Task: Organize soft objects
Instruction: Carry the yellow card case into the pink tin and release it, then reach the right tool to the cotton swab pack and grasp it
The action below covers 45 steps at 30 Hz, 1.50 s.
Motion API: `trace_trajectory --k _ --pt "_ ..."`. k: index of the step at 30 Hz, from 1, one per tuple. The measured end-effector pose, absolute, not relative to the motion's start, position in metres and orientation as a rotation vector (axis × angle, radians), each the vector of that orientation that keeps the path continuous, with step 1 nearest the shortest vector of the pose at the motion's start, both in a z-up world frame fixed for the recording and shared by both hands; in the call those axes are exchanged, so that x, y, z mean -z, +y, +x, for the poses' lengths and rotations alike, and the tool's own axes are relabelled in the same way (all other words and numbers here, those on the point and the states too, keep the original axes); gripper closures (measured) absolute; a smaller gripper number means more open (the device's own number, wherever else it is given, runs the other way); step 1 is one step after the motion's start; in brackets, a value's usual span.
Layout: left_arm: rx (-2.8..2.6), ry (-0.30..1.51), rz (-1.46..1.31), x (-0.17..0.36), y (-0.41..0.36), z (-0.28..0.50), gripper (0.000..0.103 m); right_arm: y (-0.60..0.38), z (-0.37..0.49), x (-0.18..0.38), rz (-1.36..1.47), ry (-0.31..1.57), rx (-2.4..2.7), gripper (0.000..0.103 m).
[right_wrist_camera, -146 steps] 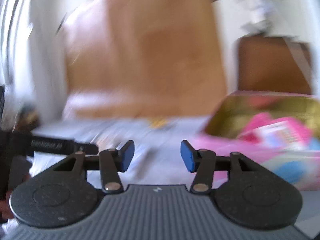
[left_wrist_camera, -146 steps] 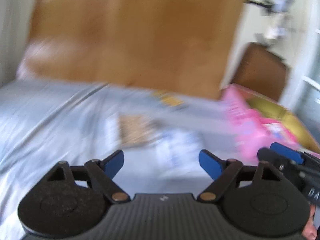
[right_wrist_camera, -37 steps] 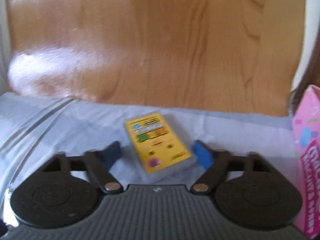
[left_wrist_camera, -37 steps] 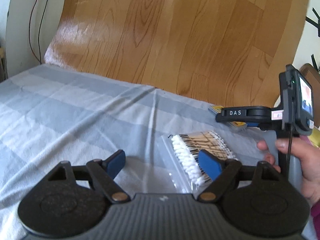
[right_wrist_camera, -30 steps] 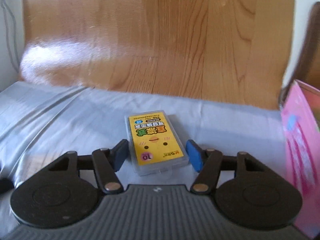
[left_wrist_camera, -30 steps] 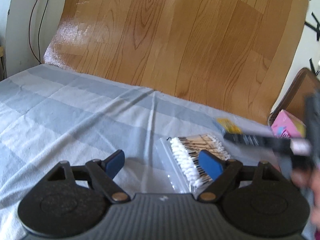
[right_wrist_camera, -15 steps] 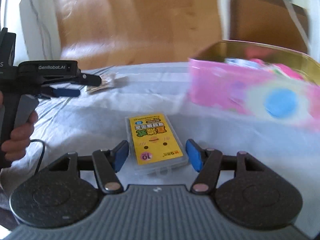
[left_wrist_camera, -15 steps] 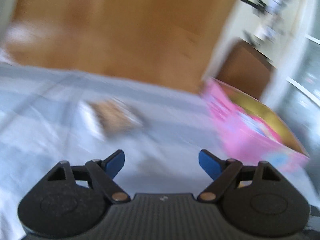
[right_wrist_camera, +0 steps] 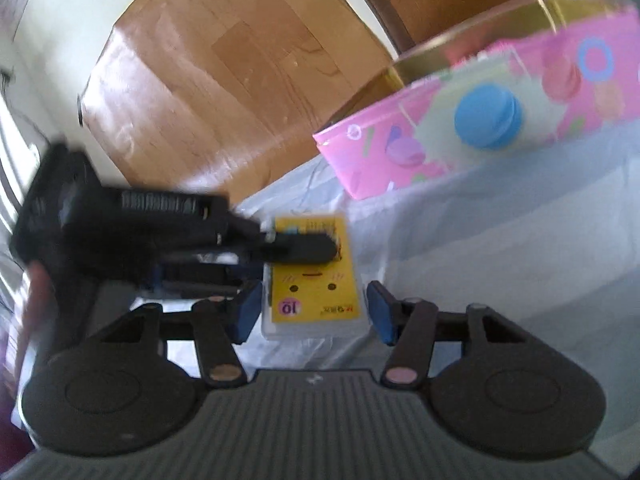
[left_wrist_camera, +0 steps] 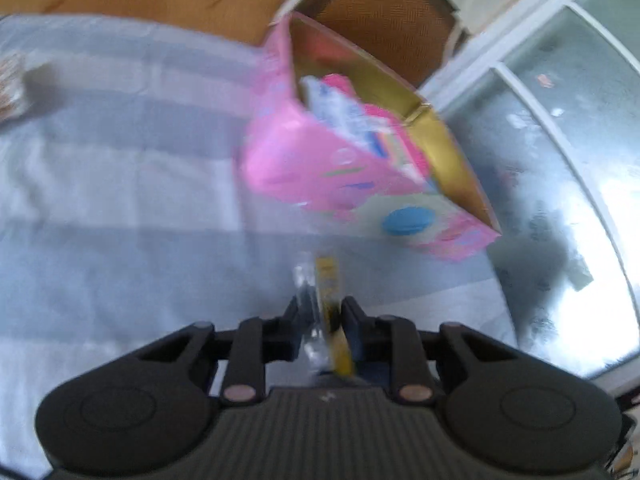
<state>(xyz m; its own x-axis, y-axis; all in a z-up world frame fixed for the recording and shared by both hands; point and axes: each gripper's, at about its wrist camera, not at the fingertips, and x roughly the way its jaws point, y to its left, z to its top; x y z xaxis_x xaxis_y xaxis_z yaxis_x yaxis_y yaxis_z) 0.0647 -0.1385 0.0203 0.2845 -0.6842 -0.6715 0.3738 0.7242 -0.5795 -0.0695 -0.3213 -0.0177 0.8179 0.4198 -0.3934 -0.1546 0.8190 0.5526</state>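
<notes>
A flat yellow pack (right_wrist_camera: 316,284) in a clear case lies between my right gripper's (right_wrist_camera: 314,314) blue pads, which are closing and touch its two long edges. My left gripper (right_wrist_camera: 320,247) reaches in from the left and clamps across the pack's far end. In the left wrist view the yellow pack (left_wrist_camera: 329,280) stands edge-on between the nearly shut, still closing jaws of the left gripper (left_wrist_camera: 322,312), whose pads press on it. Just beyond stands the open pink box (left_wrist_camera: 320,160) with gold lining and colourful packets (left_wrist_camera: 344,112) inside; the same pink box (right_wrist_camera: 400,148) shows at upper right in the right wrist view.
A blue-grey checked cloth (left_wrist_camera: 120,184) covers the surface. The bag of cotton swabs (left_wrist_camera: 10,80) lies far left. A wooden board (right_wrist_camera: 224,72) leans behind, with a brown chair back (left_wrist_camera: 380,12) beside it. A glass window (left_wrist_camera: 560,140) runs along the right. A hand (right_wrist_camera: 36,292) holds the left gripper's handle.
My left gripper swung right, away from the swab bag to the pink box, and closed on the yellow pack. The right gripper carried that pack toward the box and rolled.
</notes>
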Motion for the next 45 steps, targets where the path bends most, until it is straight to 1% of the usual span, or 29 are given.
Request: trace_trajectory --k 3,6,12,14,16,18,19,22,23,25,26,30,34,38,42,45 --pt "0.797 1.001 -0.321 -0.039 -0.147 0.062 0.082 -0.328 -0.083 0.003 0.452 0.422 -0.296 0.044" --pt "0.869 0.943 -0.351 -0.06 -0.155 0.07 0.079 -0.324 -0.083 -0.018 0.323 0.311 -0.242 0.044" --pt "0.915 0.841 -0.364 -0.087 -0.184 0.112 0.073 -0.323 -0.043 -0.033 0.106 0.161 -0.104 0.044" --pt "0.897 0.823 -0.355 -0.091 -0.198 0.128 0.071 -0.331 -0.031 -0.033 0.08 0.145 -0.078 0.044" --pt "0.879 0.819 -0.352 -0.09 -0.208 0.144 0.074 -0.335 -0.009 -0.032 0.051 0.142 -0.031 0.044" --pt "0.859 0.826 -0.341 -0.087 -0.222 0.16 0.073 -0.341 0.014 -0.027 0.016 0.147 0.045 0.043" --pt "0.842 0.823 -0.327 -0.086 -0.227 0.165 0.071 -0.348 0.026 -0.022 0.015 0.17 0.082 0.043" --pt "0.751 0.81 -0.247 -0.078 -0.246 0.177 0.071 -0.368 0.061 -0.012 0.039 0.312 0.268 0.042" --pt "0.732 0.812 -0.24 -0.074 -0.247 0.179 0.071 -0.379 0.062 -0.01 0.093 0.333 0.271 0.042" --pt "0.716 0.815 -0.238 -0.066 -0.248 0.178 0.071 -0.398 0.054 -0.01 0.189 0.301 0.276 0.039" --pt "0.702 0.814 -0.224 -0.062 -0.249 0.178 0.07 -0.402 0.049 -0.01 0.2 0.28 0.291 0.033" --pt "0.647 0.803 -0.155 -0.052 -0.251 0.169 0.069 -0.394 0.04 -0.009 0.159 0.249 0.275 0.033" --pt "0.613 0.741 -0.125 -0.062 -0.239 0.153 0.065 -0.381 0.036 -0.013 0.112 0.164 0.263 0.033" --pt "0.541 0.643 -0.077 -0.078 -0.205 0.128 0.063 -0.374 0.032 -0.016 0.091 0.133 0.254 0.034" --pt "0.431 0.573 -0.063 -0.076 -0.141 0.097 0.057 -0.374 0.029 -0.017 0.092 0.13 0.272 0.034" --pt "0.319 0.581 -0.081 -0.057 -0.083 0.074 0.057 -0.37 0.027 -0.017 0.076 0.132 0.285 0.034"
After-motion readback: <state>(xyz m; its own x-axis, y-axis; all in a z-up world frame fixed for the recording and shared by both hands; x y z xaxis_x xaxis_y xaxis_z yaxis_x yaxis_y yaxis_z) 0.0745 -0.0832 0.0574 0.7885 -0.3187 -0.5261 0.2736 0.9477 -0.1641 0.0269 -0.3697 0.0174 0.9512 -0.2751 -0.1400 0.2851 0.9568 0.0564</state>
